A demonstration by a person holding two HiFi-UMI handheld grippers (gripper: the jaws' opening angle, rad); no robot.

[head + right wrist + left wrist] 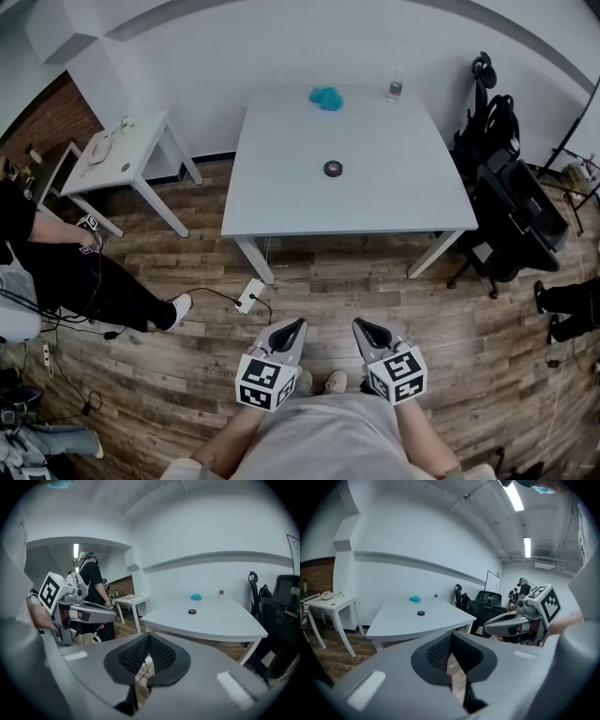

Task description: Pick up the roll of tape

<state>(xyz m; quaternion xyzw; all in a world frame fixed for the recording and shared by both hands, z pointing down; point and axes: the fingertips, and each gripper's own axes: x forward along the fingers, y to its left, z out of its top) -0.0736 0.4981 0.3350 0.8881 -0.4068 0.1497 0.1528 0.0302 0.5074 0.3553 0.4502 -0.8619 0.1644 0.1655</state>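
Plainly, the left claw (296, 325) and right claw (361, 325) are both closed, empty. The roll of tape (333, 169) lies at twelve o'clock on the worktop (281, 197).

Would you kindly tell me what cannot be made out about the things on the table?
Roll of tape: too small in all views to tell how much tape remains.
Blue thing: head view, too small to identify.
Bottle: head view, label and fill level too small to read.
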